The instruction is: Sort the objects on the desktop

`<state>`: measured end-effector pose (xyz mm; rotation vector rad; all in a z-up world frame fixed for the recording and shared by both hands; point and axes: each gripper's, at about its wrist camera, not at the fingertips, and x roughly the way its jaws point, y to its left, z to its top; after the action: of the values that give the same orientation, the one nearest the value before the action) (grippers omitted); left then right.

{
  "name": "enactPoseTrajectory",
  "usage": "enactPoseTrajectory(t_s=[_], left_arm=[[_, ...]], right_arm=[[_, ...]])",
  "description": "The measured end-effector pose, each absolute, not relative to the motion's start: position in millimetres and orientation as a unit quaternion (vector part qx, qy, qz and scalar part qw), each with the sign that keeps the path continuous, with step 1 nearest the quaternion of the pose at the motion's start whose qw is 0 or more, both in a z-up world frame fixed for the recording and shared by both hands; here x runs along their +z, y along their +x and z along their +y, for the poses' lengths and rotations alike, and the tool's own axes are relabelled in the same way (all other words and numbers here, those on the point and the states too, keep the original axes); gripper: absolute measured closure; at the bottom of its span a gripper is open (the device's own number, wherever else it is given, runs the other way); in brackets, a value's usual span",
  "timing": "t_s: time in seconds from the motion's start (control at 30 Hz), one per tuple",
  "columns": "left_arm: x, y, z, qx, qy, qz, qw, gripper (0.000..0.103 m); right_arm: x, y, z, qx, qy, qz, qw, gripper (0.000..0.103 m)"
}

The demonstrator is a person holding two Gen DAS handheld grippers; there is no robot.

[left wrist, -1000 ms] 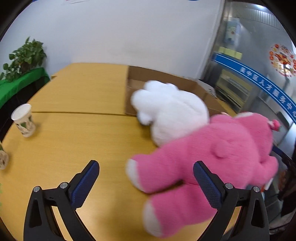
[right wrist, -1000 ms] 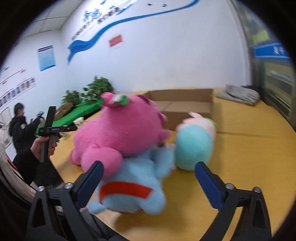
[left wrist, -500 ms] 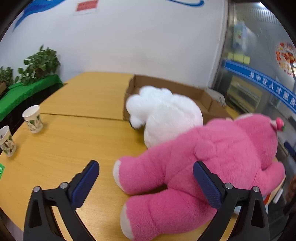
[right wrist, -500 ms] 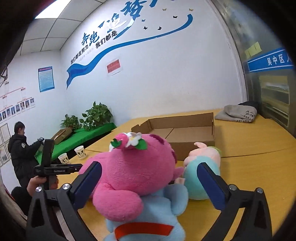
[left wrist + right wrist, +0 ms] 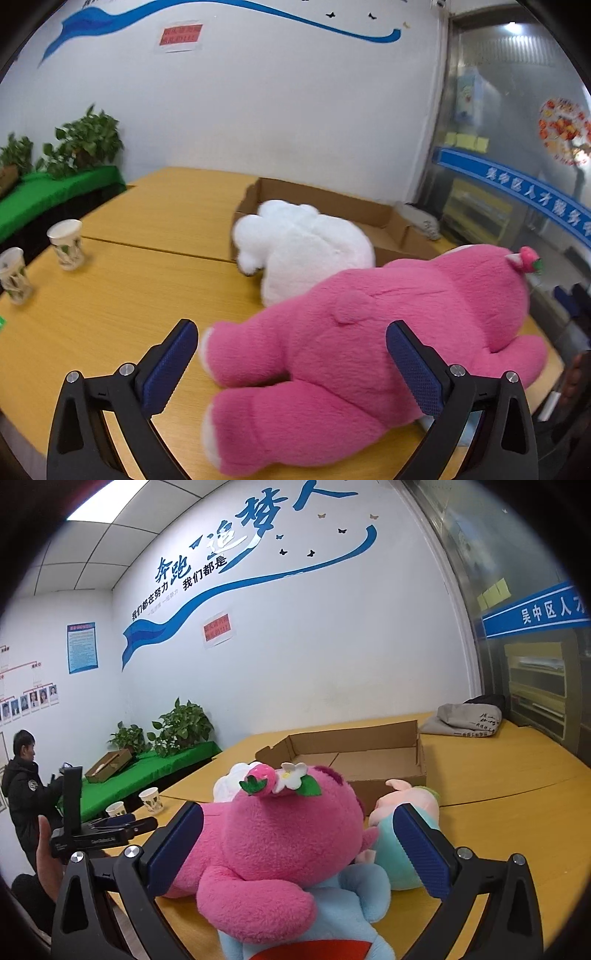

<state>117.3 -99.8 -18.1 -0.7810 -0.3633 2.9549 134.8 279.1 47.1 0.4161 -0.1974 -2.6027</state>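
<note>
A big pink plush bear (image 5: pixel 369 343) lies face down on the yellow table, legs toward my left gripper (image 5: pixel 291 369), which stands open around its legs without pressing. A white plush (image 5: pixel 306 247) lies behind it against an open cardboard box (image 5: pixel 332 206). In the right wrist view the same pink bear (image 5: pixel 280 842), with a strawberry and flower on its head, sits between the wide-open jaws of my right gripper (image 5: pixel 299 845), untouched by the pads. It rests on a light blue plush (image 5: pixel 343 904). A teal and pink plush (image 5: pixel 406 834) lies to the right, before the box (image 5: pixel 351 753).
Two paper cups (image 5: pixel 66 243) stand at the table's left edge. A grey folded bag (image 5: pixel 465 720) lies at the far right of the table. Plants on a green-covered bench (image 5: pixel 162 753) line the wall. A person in a dark jacket (image 5: pixel 26 786) stands at far left.
Both views have tilted up, so more wall shows. In the left wrist view the pink bear has slid further between the jaws. My right gripper's jaws have spread wider.
</note>
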Motion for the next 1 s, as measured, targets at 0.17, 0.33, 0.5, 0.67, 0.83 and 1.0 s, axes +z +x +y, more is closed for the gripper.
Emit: enactPoseTrajectory(t_s=[0.17, 0.33, 0.5, 0.67, 0.83, 1.0], left_arm=[[-20.5, 115.1, -92.1, 0.960, -0.265, -0.086, 0.035, 0.003], [-26.4, 102.7, -98.6, 0.944, -0.306, -0.098, 0.067, 0.102], [-22.2, 105.3, -110.7, 0.954, -0.276, -0.114, 0.010, 0.004], [-20.6, 103.8, -118.3, 0.956, -0.267, -0.114, 0.032, 0.002], [-40.0, 92.2, -117.1, 0.934, -0.327, -0.116, 0.080, 0.103], [-42.9, 96.5, -115.3, 0.936, -0.321, -0.116, 0.083, 0.077]], right_arm=[[39.4, 125.5, 282.5, -0.940, 0.212, -0.055, 0.261, 0.010], [28.8, 109.8, 287.3, -0.937, 0.264, -0.042, 0.227, 0.103], [34.8, 111.7, 287.8, -0.942, 0.235, -0.046, 0.235, 0.048], [36.3, 108.3, 279.6, -0.941, 0.229, -0.026, 0.248, 0.013], [40.9, 102.6, 278.4, -0.924, 0.237, -0.042, 0.296, 0.076], [38.7, 95.8, 265.0, -0.927, 0.244, -0.001, 0.285, 0.095]])
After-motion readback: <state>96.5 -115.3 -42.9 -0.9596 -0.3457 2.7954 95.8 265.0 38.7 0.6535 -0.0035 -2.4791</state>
